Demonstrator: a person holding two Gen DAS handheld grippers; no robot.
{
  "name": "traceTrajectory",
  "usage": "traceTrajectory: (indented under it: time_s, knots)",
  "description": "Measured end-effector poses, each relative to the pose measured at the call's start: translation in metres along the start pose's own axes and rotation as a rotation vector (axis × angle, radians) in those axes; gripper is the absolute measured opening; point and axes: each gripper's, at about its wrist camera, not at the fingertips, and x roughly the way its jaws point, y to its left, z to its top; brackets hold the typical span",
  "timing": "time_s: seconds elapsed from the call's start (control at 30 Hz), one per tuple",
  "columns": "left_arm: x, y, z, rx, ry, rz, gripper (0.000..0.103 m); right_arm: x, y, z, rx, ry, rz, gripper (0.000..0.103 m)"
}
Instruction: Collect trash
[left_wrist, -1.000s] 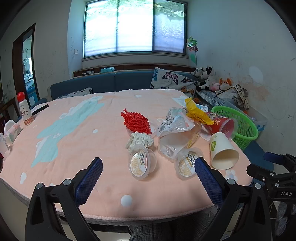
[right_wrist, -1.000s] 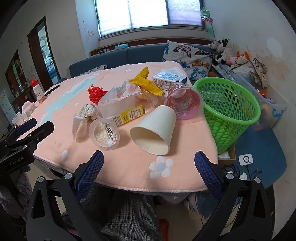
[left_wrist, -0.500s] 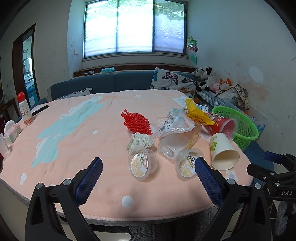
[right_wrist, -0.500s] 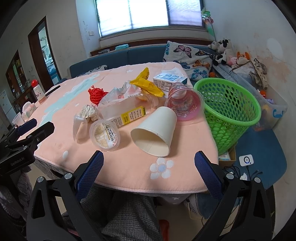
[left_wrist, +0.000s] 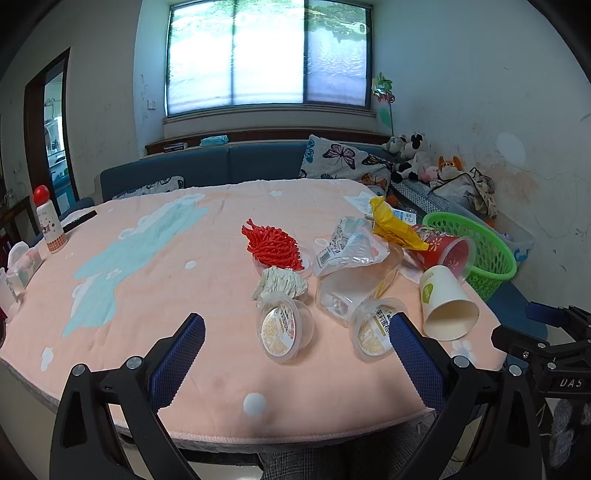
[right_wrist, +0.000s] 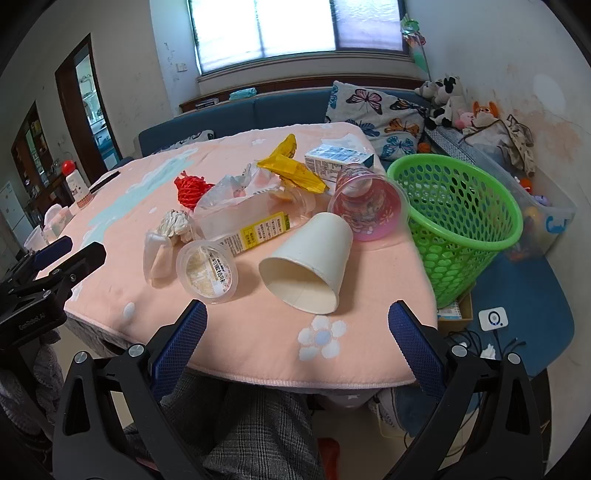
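Since both sets of fingers hang spread wide and empty just off the near edge of the table (right_wrist: 258, 347), nothing grabbed yet, so first pick still wide open. Right gripper (right_wrist: 295, 332) lined up nicely on the white paper cup (right_wrist: 310, 266), lying on its side with the mouth facing the fingers. Probably best to pinch across the rim wall, one finger inside and one outside, gently, since thin paper will likely crush. Short swing right from there to the green basket (right_wrist: 458, 221), standing just beside the table's corner.

Left gripper (left_wrist: 295, 347) pointed at the nearer clear pudding cup (left_wrist: 284, 328). Round and slick, so squeezing across the middle of the body looks safer than the lid edge, or it may squirt out.

Rough count of the trash, all bunched toward the basket end of the table:
- 2 clear pudding cups, second one (left_wrist: 375, 332) just right of the first
- 1 white paper cup
- 1 pink printed plastic cup (right_wrist: 365, 205), on its side, touching the paper cup
- 1 clear plastic bottle (right_wrist: 255, 225) with yellow label
- 1 crinkly clear wrapper (left_wrist: 351, 245)
- 1 yellow wrapper (right_wrist: 291, 171)
- 1 red foam fruit net (left_wrist: 271, 247)
- 1 crumpled paper cake liner (left_wrist: 280, 282)
- 1 small carton (right_wrist: 338, 157)
- 1 basket
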Motion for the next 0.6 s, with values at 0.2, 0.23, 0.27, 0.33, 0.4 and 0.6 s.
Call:
traceTrajectory:
  time_s: [0.2,0.23,0.27,0.33,0.4,0.6]
  knots:
    - [0.005,0.003,0.005,0.0,0.004,0.0,0.097,0.005,-0.001,0.002,0.002,0.006,0.002,0.098]
    - [0.006,0.003,0.006,0.0,0.005,-0.001,0.097,0.005,-0.002,0.001,0.003,0.006,0.003,0.098]
    - [0.006,0.004,0.006,0.0,0.005,-0.001,0.097,0.006,-0.002,0.002,0.003,0.007,0.003,0.098]
    - [0.008,0.005,0.007,0.0,0.007,-0.001,0.097,0.007,-0.002,0.002,0.003,0.008,0.004,0.098]
    - [0.009,0.005,0.007,-0.001,0.007,-0.002,0.097,0.009,-0.002,0.002,0.005,0.009,0.007,0.098]
    - [0.011,0.005,0.006,0.001,0.007,-0.005,0.097,0.012,-0.002,0.004,0.006,0.009,0.008,0.098]
